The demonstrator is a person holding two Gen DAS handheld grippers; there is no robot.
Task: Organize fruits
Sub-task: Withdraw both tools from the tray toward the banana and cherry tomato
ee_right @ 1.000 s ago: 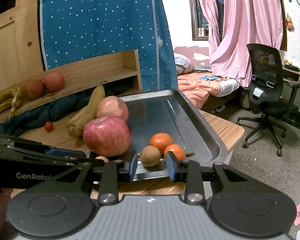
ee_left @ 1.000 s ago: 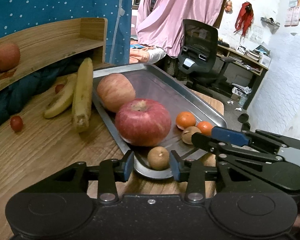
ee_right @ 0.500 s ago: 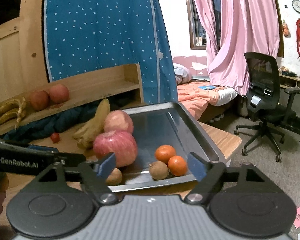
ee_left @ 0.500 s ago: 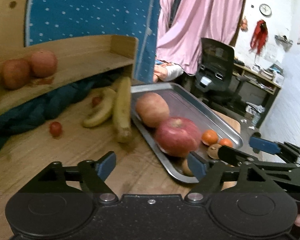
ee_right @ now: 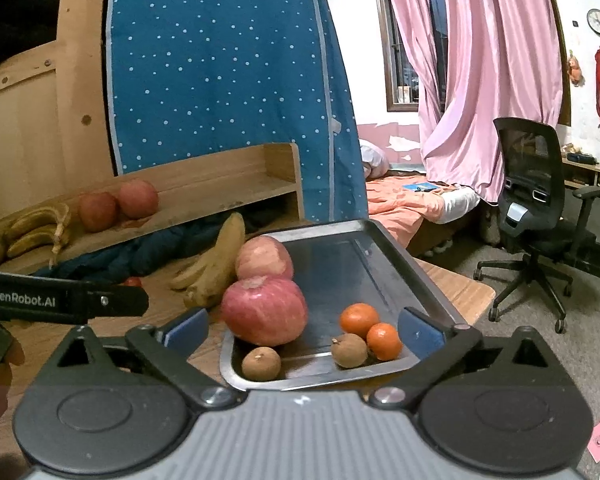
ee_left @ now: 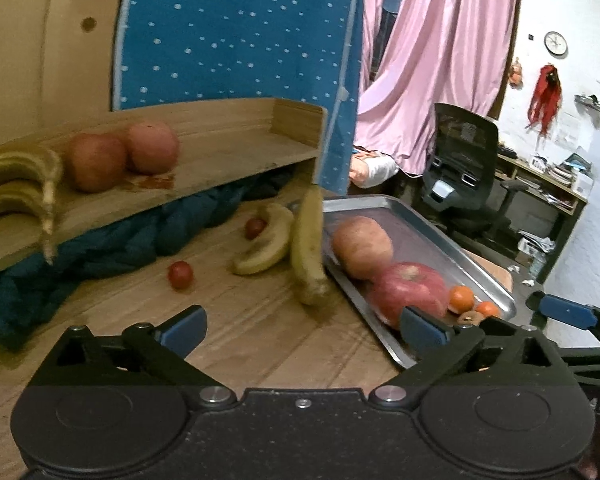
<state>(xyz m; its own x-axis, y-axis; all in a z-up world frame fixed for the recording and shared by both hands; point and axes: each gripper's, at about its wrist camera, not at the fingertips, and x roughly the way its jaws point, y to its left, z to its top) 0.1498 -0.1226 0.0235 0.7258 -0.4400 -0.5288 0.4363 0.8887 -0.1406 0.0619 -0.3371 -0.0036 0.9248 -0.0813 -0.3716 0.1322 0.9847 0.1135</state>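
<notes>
Both sets of fingers are spread wide, with nothing held: the jaws of the left gripper (ee_left: pixel 302 326) and the right gripper (ee_right: pixel 304 330) have just been opening, and no fruit is pressed by the blue pads.

Two small brown round fruits have been left in the near end of the shiny metal tray (ee_right: pixel 416 264). One small brown fruit (ee_right: pixel 261 363) sits at about 11 o'clock from the middle of the right gripper, close to its left finger. The other brown fruit (ee_right: pixel 349 350) sits at about 1 o'clock, between the fingers but not touched. Two little orange tangerines (ee_right: pixel 359 319) lie just behind it, and the big red apple (ee_right: pixel 265 310) is at 12 o'clock, with a paler apple (ee_right: pixel 263 258) behind.

In the left wrist view the tray is off at 2 o'clock. Two yellow bananas (ee_left: pixel 306 248) lie on the wooden table (ee_left: pixel 252 328) at 12 o'clock, and a small red cherry tomato (ee_left: pixel 180 275) at 11 o'clock, well apart from the fingers. More apples and bananas are kept on the wooden shelf (ee_left: pixel 236 160) behind.

The step is judged to be pulling away and picking the next fruit. It is done well if the fingers are kept wide, lifted clear of the tray rim, and then lined up so one loose fruit sits right in the middle before being squeezed softly. The bananas are soft and should be gripped gently.
</notes>
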